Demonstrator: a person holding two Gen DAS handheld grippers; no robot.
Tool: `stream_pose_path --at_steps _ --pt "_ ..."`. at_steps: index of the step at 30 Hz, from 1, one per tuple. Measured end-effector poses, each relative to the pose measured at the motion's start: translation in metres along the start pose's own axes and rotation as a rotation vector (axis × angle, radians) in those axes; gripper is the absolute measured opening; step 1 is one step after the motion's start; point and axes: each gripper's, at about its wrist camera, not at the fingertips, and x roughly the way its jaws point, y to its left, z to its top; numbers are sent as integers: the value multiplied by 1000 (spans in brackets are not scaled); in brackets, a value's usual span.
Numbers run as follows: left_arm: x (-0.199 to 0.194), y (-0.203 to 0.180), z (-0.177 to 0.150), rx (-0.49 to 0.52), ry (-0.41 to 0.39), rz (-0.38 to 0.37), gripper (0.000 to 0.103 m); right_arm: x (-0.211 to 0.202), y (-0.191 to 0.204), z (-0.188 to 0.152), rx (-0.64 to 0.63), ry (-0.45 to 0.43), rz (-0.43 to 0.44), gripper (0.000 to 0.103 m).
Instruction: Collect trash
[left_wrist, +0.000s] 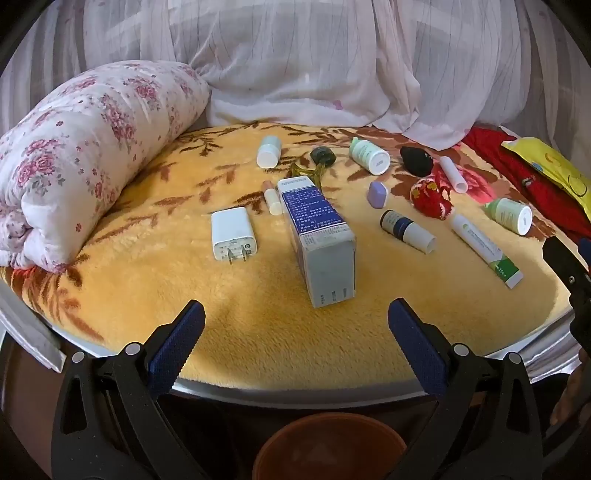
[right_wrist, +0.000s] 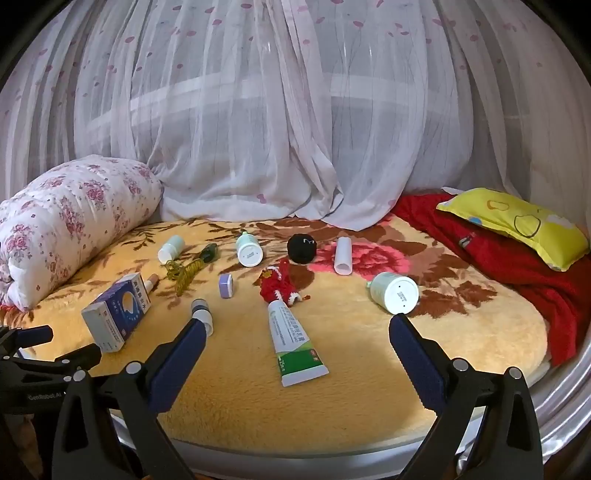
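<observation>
Sheer white curtains (right_wrist: 280, 122) dotted with pink hang behind a bed spread with a plush yellow blanket (right_wrist: 362, 354) patterned in brown leaves and a red rose. At the left lies a rolled floral quilt (left_wrist: 85, 155); at the far right a yellow pillow (right_wrist: 517, 225) sits on a red cloth (right_wrist: 524, 273).

My left tongs (left_wrist: 295, 325) hover released over the near edge of the blanket, both blue pads spread wide with nothing between them. Just beyond them lies a blue-and-white carton (left_wrist: 317, 236) on its side, its end flap facing me. To its left rests a white charger plug (left_wrist: 233, 233), and touching the carton's far corner is a small pale stick (left_wrist: 272, 199). Below the tongs, off the bed's edge, I see the rim of a brown bucket (left_wrist: 328, 443).

My right tongs (right_wrist: 295, 325) are likewise released and empty, held above the blanket. Between their pads, farther out, lies a white-and-green tube (right_wrist: 293, 339), its cap end touching a red knitted trinket (right_wrist: 279, 286). A white bottle (right_wrist: 395, 291) lies on its side just beyond the right pad, and a small dark-banded vial (right_wrist: 202, 314) lies by the left pad.

Further back are scattered two more white bottles (right_wrist: 249, 249) and (right_wrist: 170, 249), a lilac case (right_wrist: 225, 285), a black ball-like object (right_wrist: 302, 248), a white cylinder (right_wrist: 342, 255), and an olive cord (right_wrist: 184, 271) attached to something dark, possibly a stone pendant, though I can't make it out clearly.
</observation>
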Motion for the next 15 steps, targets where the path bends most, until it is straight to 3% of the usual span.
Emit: stream_pose_path --at_steps 15 --pt "0 0 0 -9 -9 -3 97 -1 3 -1 -3 -2 -3 98"
